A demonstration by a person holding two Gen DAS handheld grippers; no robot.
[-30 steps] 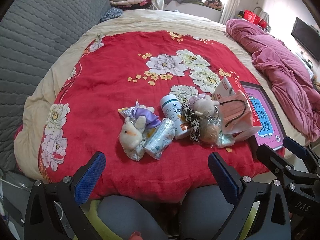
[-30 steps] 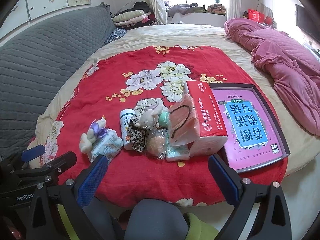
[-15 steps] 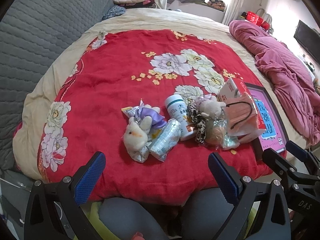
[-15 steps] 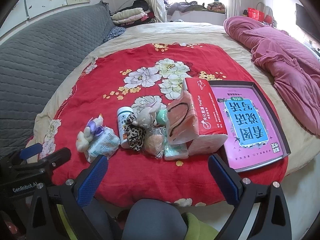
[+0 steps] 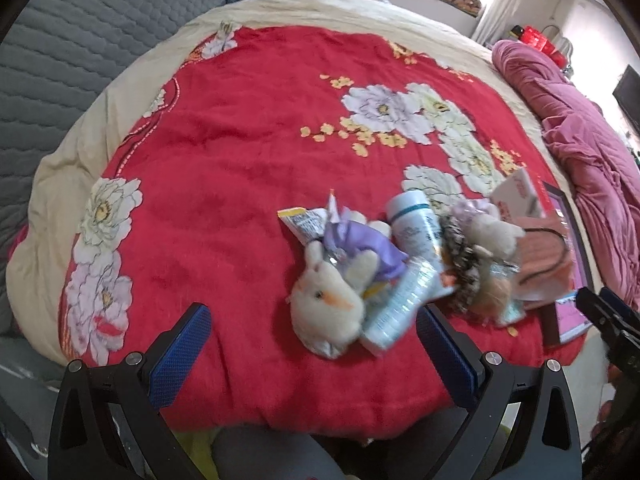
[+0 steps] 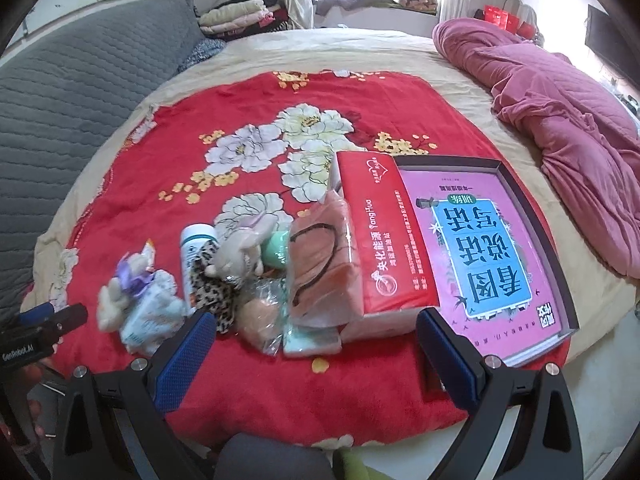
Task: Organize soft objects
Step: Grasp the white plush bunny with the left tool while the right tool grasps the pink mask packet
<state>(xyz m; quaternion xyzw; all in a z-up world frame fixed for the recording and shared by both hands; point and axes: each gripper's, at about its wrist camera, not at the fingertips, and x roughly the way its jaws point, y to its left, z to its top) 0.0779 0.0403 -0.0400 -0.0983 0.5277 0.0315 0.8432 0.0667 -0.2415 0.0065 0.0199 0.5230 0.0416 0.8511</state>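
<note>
A pile of small things lies near the front edge of a red flowered blanket. In the left wrist view a white plush rabbit with a purple bow lies in front, beside a wet-wipe pack, a white bottle, a leopard-print scrunchie and a beige plush. My left gripper is open and empty, just short of the rabbit. In the right wrist view my right gripper is open and empty before a pink mask pack and a red tissue pack. The rabbit lies at left.
A shallow dark tray with a pink printed bottom lies right of the pile. A crumpled pink quilt lies far right, a grey quilted headboard at left. Folded clothes are stacked at the back.
My left gripper has moved forward and down toward the rabbit, which now looks much larger. My right gripper has moved slightly closer to the pile. Nothing on the blanket has shifted.
</note>
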